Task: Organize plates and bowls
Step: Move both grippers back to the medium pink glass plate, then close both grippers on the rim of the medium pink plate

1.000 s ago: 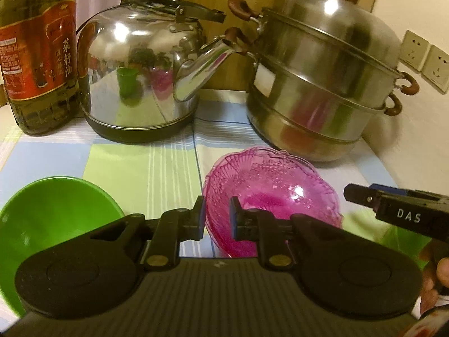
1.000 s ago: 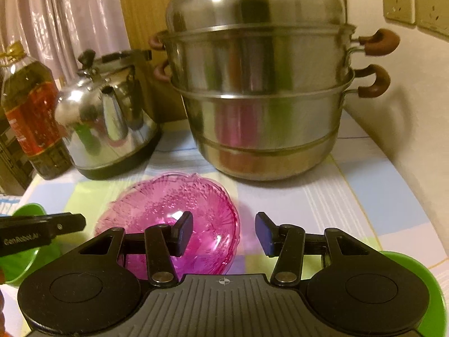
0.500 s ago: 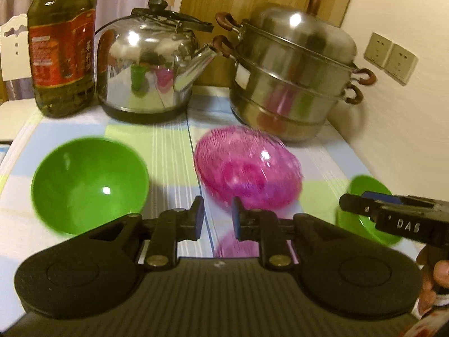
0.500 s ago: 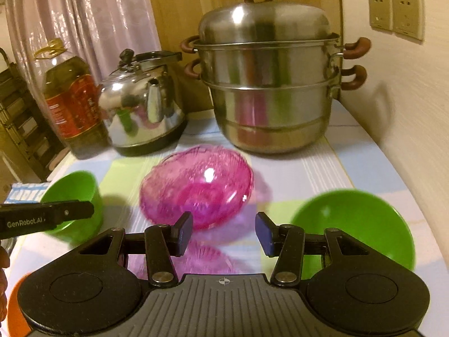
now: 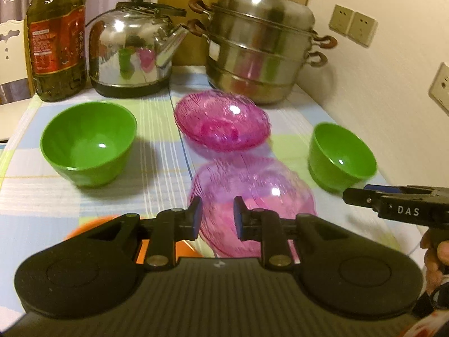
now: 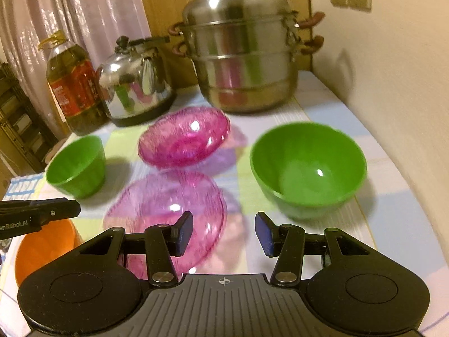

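Observation:
Two pink glass bowls stand on the checked tablecloth: the far one (image 5: 221, 123) (image 6: 182, 137) mid-table, the near one (image 5: 252, 196) (image 6: 165, 207) just beyond my fingers. A green bowl (image 5: 87, 140) (image 6: 75, 165) sits to the left, another green bowl (image 5: 339, 160) (image 6: 308, 168) to the right. An orange bowl (image 6: 42, 247) (image 5: 84, 229) lies near left, partly hidden. My left gripper (image 5: 217, 219) hovers before the near pink bowl, its jaws opening with nothing between them. My right gripper (image 6: 224, 233) is open and holds nothing, between the near pink bowl and the right green bowl.
At the back stand an oil bottle (image 5: 56, 42), a steel kettle (image 5: 132, 50) and a stacked steel steamer pot (image 5: 261, 47). A wall with sockets (image 5: 353, 26) bounds the table on the right. A hand (image 5: 437, 252) holds the right gripper.
Both grippers have drawn back from the pots, so the near pink bowl, both green bowls and the orange bowl came into view. The left jaws have widened slightly.

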Demonstrator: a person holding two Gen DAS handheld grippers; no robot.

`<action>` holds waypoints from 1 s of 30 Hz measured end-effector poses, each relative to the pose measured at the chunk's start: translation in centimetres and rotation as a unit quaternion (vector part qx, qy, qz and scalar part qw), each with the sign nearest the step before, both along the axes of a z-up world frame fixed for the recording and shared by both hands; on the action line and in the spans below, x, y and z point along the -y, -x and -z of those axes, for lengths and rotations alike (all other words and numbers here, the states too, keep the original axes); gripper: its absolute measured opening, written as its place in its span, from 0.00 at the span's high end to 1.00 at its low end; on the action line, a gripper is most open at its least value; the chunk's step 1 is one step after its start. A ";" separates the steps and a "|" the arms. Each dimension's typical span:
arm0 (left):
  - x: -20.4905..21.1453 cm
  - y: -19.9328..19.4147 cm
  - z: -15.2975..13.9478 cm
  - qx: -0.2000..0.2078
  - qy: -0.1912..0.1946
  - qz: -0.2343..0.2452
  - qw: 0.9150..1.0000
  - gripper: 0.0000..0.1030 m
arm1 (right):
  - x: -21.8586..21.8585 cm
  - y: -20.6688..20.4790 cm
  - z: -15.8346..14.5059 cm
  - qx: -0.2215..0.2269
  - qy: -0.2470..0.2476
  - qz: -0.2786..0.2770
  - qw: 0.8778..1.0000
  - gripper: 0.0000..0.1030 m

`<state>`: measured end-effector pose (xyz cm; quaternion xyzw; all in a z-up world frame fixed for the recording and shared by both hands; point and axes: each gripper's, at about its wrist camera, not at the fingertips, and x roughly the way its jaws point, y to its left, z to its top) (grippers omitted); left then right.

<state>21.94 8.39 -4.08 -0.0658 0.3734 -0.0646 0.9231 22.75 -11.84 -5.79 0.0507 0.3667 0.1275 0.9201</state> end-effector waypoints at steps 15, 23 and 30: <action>1.7 -0.7 1.4 -0.036 -0.021 0.007 0.999 0.79 | -0.6 0.0 1.0 -0.027 0.012 -0.004 1.000 0.52; 1.8 -1.0 1.7 -0.039 -0.024 0.007 0.999 0.79 | -1.1 -0.6 1.6 -0.044 0.014 -0.007 0.999 0.52; 1.2 -2.1 2.1 -0.045 -0.027 -0.002 0.999 0.79 | -1.2 -1.3 2.2 -0.048 0.005 -0.004 0.999 0.52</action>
